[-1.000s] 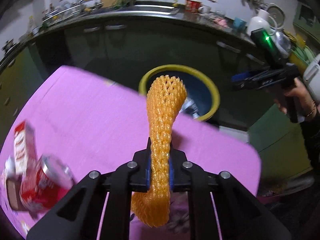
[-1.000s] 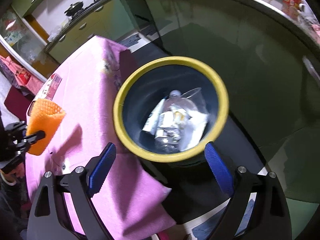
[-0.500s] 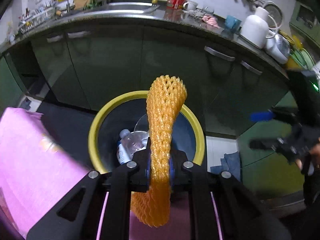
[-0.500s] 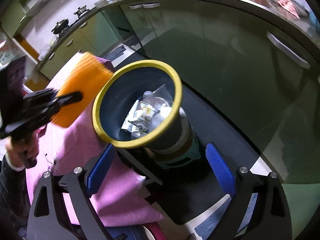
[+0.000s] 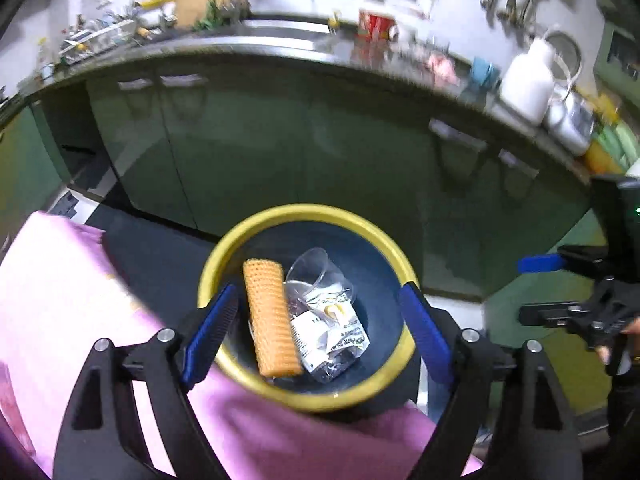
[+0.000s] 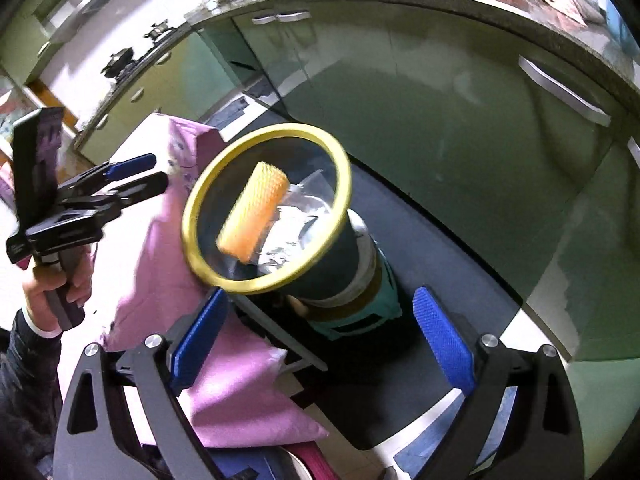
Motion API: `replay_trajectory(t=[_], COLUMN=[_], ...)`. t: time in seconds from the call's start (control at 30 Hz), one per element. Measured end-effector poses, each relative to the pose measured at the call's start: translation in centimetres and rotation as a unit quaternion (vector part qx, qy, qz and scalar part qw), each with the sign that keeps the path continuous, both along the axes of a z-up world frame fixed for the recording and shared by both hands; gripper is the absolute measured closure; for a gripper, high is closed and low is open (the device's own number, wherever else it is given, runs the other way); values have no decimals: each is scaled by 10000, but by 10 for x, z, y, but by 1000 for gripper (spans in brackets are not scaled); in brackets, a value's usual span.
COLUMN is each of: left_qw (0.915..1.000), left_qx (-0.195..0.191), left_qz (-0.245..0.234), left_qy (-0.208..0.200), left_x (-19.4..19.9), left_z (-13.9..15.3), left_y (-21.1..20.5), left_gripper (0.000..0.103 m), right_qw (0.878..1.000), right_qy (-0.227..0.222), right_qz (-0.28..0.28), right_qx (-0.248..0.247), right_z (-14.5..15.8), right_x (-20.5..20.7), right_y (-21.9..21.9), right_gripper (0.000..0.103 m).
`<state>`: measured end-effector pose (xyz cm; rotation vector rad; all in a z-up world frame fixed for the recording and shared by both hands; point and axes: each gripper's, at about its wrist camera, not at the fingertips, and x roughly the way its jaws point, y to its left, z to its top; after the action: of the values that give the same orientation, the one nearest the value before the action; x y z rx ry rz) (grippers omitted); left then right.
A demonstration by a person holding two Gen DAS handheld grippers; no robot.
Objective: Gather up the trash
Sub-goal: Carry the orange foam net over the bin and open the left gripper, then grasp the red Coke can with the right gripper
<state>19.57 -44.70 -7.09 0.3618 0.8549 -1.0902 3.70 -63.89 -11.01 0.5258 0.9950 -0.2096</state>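
Both of my claws are spread wide and hold nothing: the left claw (image 5: 316, 330) hangs over the yellow-rimmed trash bin (image 5: 390, 248) at lower centre of its frame, the right claw (image 6: 320, 336) sits low in its own frame, looking at the same bin from the side. The orange foam fruit net (image 5: 270, 316) lies inside the bin's mouth, left of centre, beside a clear plastic cup (image 5: 316, 270) and a crumpled clear wrapper (image 5: 332, 332). In the right view the net looks to be still in the air or propped on the pile; I cannot tell which. I judge this drop done. To finish well, I should keep the left claw open and level, lift it straight away from the rim so neither finger clips it, then swing toward the pink-covered surface (image 5: 60, 280) at left.
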Motion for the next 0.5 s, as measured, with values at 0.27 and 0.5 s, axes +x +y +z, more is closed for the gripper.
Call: replay_trajectory(t=[0.27,0.5], left_qw=[9932,9756], left_qx=[-718,-538], left_qz=[791,1976], left_qy=[-463,-794], left_x=[-40,-67], left_z=[41,33], left_y=[145,268], left_gripper=[12,11], right_qw=[9924,9582], right_qy=[-407,-486], right_qz=[1126,2766], right_qx=[-267,-546], right_z=[27,39], right_x=[24,89], right_y=[49,141], right_gripper=[9,8])
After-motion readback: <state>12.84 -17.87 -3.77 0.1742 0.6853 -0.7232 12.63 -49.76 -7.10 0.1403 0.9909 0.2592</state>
